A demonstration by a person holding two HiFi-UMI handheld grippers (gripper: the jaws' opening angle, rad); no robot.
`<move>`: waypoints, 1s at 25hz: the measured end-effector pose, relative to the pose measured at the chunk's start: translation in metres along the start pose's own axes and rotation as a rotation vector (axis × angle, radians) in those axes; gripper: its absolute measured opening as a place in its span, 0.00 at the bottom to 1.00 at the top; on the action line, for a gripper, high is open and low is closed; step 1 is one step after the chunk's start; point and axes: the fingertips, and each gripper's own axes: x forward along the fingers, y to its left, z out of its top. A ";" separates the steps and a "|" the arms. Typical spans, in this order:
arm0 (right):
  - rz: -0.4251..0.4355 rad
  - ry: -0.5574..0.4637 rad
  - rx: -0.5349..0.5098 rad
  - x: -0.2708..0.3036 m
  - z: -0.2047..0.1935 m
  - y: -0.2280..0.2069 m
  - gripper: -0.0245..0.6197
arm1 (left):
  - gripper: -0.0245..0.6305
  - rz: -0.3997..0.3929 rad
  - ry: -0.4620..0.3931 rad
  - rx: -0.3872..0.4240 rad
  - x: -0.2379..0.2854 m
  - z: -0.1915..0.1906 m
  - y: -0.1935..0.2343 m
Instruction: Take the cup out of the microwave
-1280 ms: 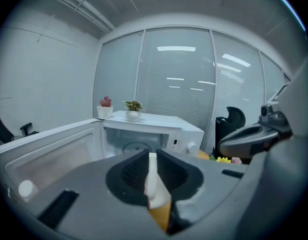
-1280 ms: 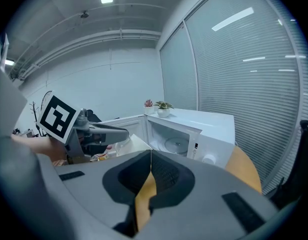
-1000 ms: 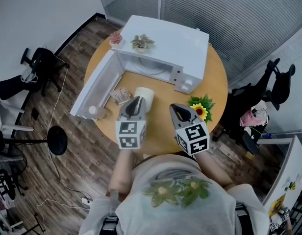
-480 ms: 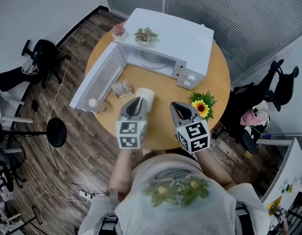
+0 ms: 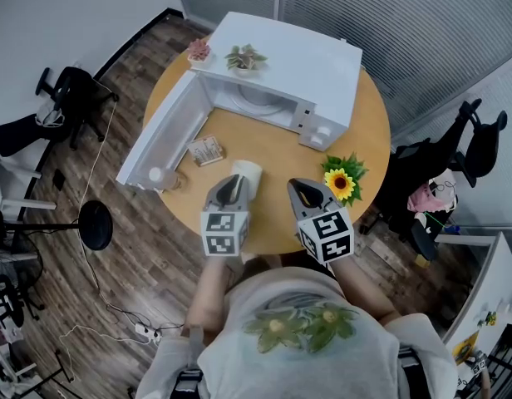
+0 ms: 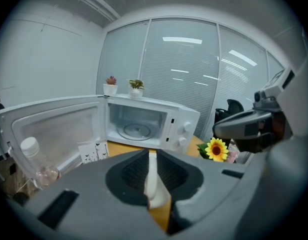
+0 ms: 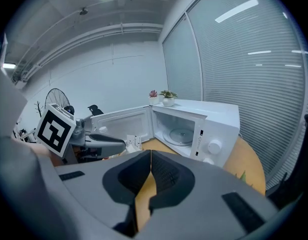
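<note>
The white microwave (image 5: 302, 61) stands at the far side of the round wooden table (image 5: 277, 152), its door (image 5: 156, 140) swung wide to the left and its turntable (image 6: 137, 130) bare. The white cup (image 5: 247, 174) is outside it, upright over the table in front of me. My left gripper (image 5: 233, 186) is shut on the cup's near wall, which shows as a white strip (image 6: 152, 181) between the jaws. My right gripper (image 5: 304, 191) hovers beside it on the right, shut with nothing held; its jaws (image 7: 150, 170) meet.
A sunflower (image 5: 340, 182) sits at the table's right edge, close to the right gripper. A small card stand (image 5: 208, 150) and a clear bottle (image 5: 160, 177) lie by the open door. Two potted plants (image 5: 243, 56) top the microwave. Office chairs (image 5: 455, 152) ring the table.
My left gripper, still holding the cup, has sunk lower and come slightly nearer to me. The right gripper has stayed put.
</note>
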 end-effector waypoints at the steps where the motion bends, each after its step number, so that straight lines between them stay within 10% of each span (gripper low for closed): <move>1: 0.000 0.003 0.001 0.000 -0.002 0.000 0.06 | 0.11 0.001 0.002 -0.002 0.001 -0.003 0.000; 25: 0.014 0.041 -0.004 0.001 -0.020 0.017 0.06 | 0.11 0.052 0.098 -0.039 0.010 -0.090 0.020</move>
